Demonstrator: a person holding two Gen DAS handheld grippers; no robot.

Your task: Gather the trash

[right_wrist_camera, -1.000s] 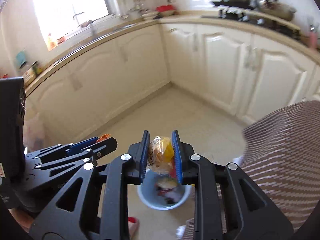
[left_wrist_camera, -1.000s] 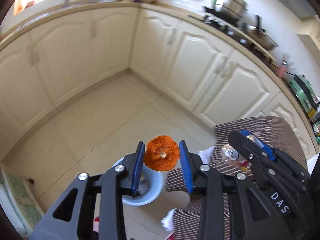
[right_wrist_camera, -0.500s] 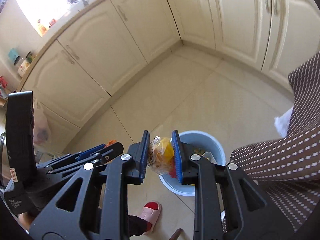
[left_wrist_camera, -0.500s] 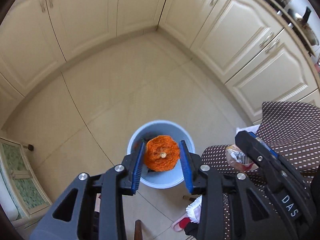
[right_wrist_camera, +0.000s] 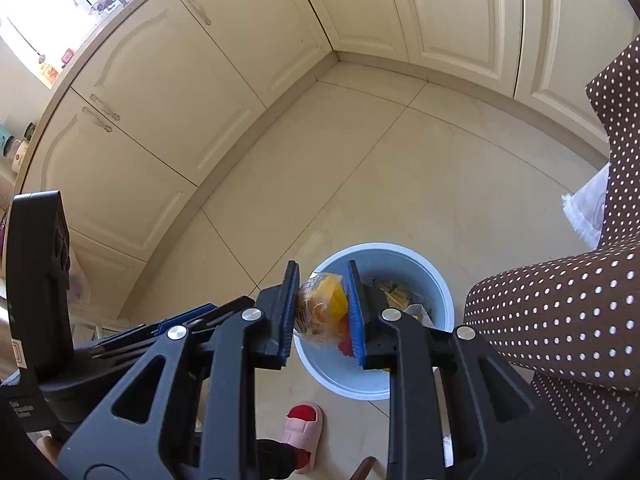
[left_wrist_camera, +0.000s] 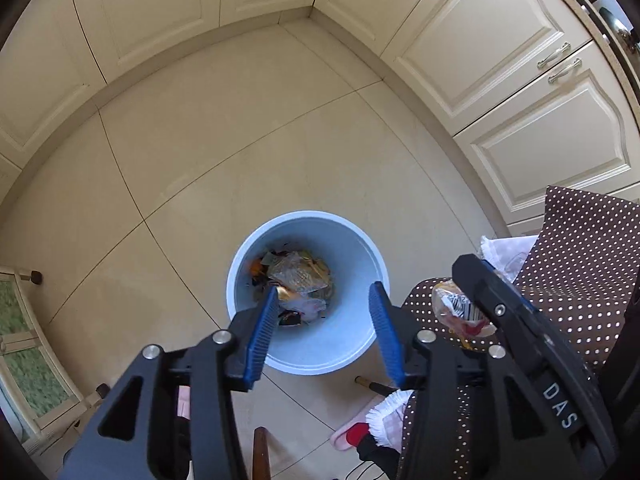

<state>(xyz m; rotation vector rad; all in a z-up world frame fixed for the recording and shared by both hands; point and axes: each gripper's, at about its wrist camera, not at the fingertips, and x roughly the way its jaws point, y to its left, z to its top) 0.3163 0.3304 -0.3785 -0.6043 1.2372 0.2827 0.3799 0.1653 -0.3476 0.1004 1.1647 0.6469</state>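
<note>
**Left wrist view: empty fingers over the bin, right tool clamped on a wrapper**

The left gripper (left_wrist_camera: 324,320) hangs with its blue pads spread wide and nothing between them, directly above the pale blue bin (left_wrist_camera: 352,248). Inside the bin lies a heap of trash (left_wrist_camera: 298,276): crinkled clear plastic, yellow scraps and an orange piece near the bin's left wall. To the right of the bin, the right gripper (left_wrist_camera: 476,292) shows side-on, with a crumpled wrapper (left_wrist_camera: 454,308) caught in it, in front of a brown polka-dot cloth (left_wrist_camera: 576,264).

From the right wrist camera, the right gripper (right_wrist_camera: 322,312) is clenched on the crumpled wrapper (right_wrist_camera: 322,310), clear film with yellow and a red patch, held above the bin's (right_wrist_camera: 436,276) left rim. A pink slipper (right_wrist_camera: 304,426) sits on the tiled floor (right_wrist_camera: 400,184) just this side of the bin. Cream cabinets (right_wrist_camera: 168,100) line the walls beyond the bin.
</note>
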